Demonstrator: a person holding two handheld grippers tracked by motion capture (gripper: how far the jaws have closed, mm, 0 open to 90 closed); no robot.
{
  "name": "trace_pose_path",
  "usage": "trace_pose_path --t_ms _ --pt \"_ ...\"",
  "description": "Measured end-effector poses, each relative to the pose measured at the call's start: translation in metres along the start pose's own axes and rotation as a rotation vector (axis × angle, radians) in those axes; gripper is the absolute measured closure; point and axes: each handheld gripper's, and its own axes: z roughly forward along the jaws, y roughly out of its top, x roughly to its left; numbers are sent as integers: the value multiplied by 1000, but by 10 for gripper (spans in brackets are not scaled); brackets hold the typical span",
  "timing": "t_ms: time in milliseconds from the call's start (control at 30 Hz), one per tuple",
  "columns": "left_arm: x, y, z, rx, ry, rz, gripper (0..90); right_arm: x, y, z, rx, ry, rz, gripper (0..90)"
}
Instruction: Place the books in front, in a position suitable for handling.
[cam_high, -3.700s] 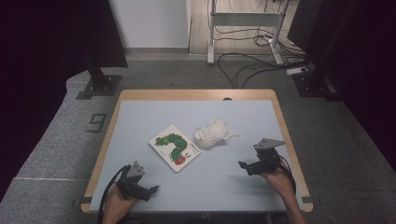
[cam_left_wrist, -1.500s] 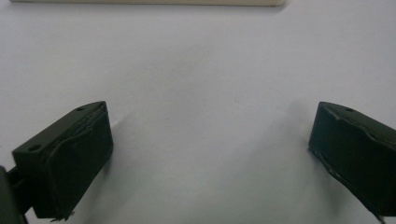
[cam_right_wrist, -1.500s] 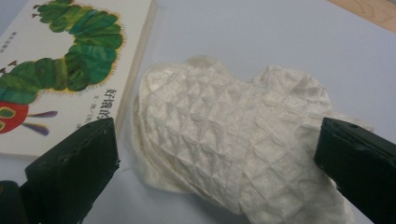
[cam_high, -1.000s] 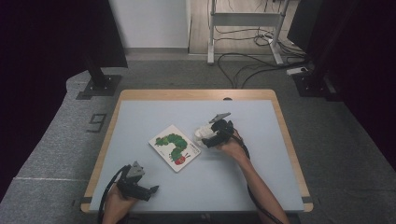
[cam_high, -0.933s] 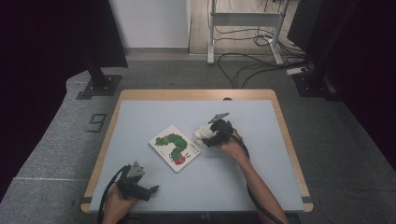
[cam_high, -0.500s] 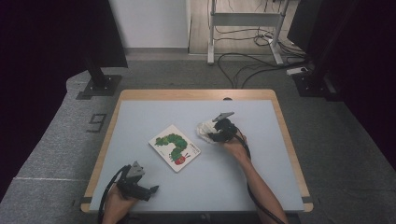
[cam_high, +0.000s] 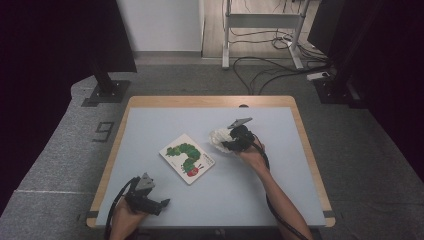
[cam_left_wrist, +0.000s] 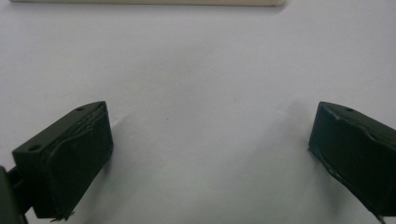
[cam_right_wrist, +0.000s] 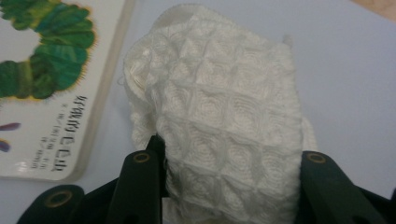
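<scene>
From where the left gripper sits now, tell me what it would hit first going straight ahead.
Nothing close: the left gripper points across bare table toward its wooden edge, jaws open. The way looks free up to that edge, though depth is hard to judge.

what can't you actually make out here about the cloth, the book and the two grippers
- White cloth: its lower part is hidden behind the right gripper jaws in the right gripper view; whether they pinch it or just flank it is unclear.
- Caterpillar book: cut off by the left edge of the right gripper view; the cover print is blurred.
- Left gripper: too small in the high view to show its jaws.
</scene>
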Motion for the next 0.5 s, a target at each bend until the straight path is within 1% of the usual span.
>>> trace_pose_path --t_ms 67,133,233,400,500 --pt "0 0 0 0 0 0 0 1 2 -2 -4 2 -3 580" --pt "0 0 0 0 0 0 0 5 7 -8 -12 7 -19 580" --pt "0 0 0 -1 0 0 0 7 10 -13 -21 12 -24 579" --pt "0 0 0 0 0 0 0 8 11 -21 -29 22 -38 579" --pt "0 0 0 0 0 0 0 8 9 -27 -34 24 -38 579"
